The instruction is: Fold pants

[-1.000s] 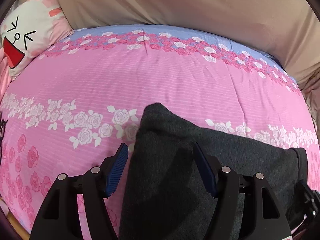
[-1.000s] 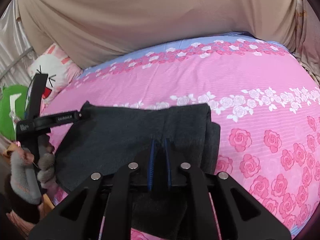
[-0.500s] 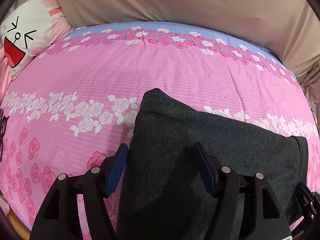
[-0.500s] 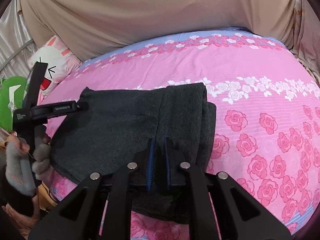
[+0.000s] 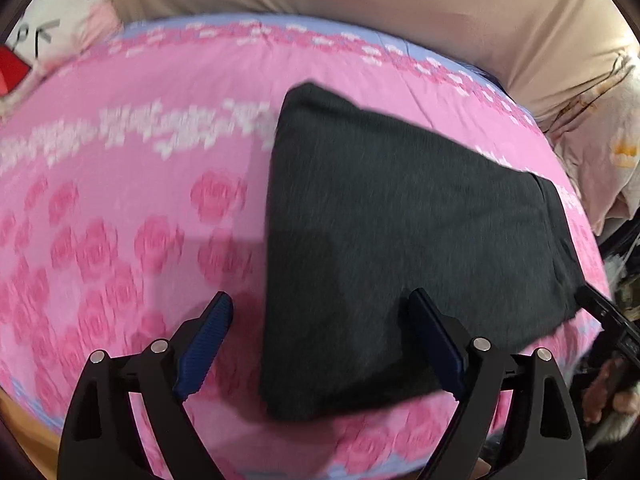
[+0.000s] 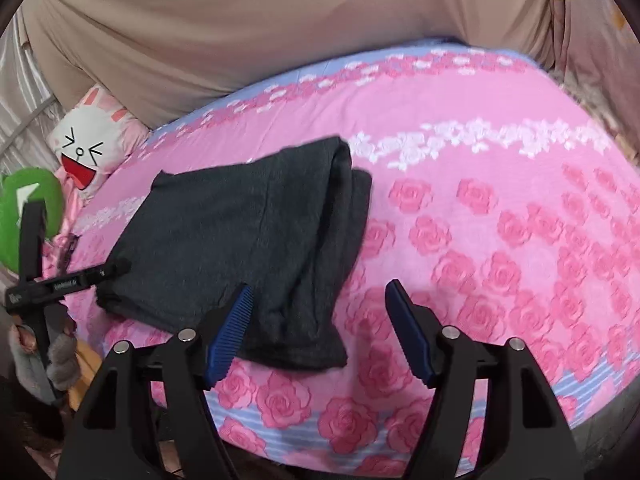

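My right gripper [image 6: 320,312] and left gripper [image 5: 320,328] have just been opening, both released; one folded pants [image 6: 248,248] lies on the bed [image 6: 500,208]; only the right view shows the green cushion [image 6: 28,204].

Left gripper [image 5: 320,344], right gripper [image 6: 320,330]: black angular frames, silver round screws, blue ribbed pads [image 6: 228,336]. Grey fuzzy glove [image 6: 60,356] on person's hand.

Pants [image 6: 248,240] of dark grey matt knit cloth, faintly fuzzy, lie on a smooth pink rose-printed cotton-like bedsheet [image 6: 500,184] — tan backdrop cloth [image 6: 260,28] soft and matt, gripper fingers [image 6: 232,332] matt black plastic with ribbed blue pads and shiny metal pins.
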A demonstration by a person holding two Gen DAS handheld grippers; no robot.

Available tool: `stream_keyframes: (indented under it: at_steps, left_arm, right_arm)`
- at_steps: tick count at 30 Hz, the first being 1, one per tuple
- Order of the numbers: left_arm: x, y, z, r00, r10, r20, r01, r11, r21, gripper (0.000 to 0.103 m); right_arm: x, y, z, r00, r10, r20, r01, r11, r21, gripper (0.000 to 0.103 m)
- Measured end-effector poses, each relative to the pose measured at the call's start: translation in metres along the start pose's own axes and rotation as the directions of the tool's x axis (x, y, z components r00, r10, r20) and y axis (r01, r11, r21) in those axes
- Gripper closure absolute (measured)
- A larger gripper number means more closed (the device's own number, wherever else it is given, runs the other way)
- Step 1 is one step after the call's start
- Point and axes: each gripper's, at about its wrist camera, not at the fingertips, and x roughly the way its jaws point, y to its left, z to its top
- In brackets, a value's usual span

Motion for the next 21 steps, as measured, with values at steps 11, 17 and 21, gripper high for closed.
stream_keyframes:
  at_steps: [11,17,21]
  left_arm:
    - [-0.004,-0.002,-0.010,0.976,-0.218,-0.023,0.217,0.975,-0.047,0.012]
    - [0.009,-0.020,0.006,0.988,-0.150,-0.030,0.149,0.988,-0.047,0.017]
    - [-0.002,-0.032,0.004,1.000,0.025,-0.004,-0.025,0.999,0.033,0.068]
  right_arm:
    - [0.025,0.005,-0.004,0.973,0.214,-0.083,-0.208,0.975,0.075,0.012]
    - [0.047,0.002,0.012,0.979,0.200,-0.044,-0.193,0.972,0.131,0.061]
    - [0.036,0.016,0.013,0.990,0.139,-0.034,-0.138,0.989,0.050,0.071]
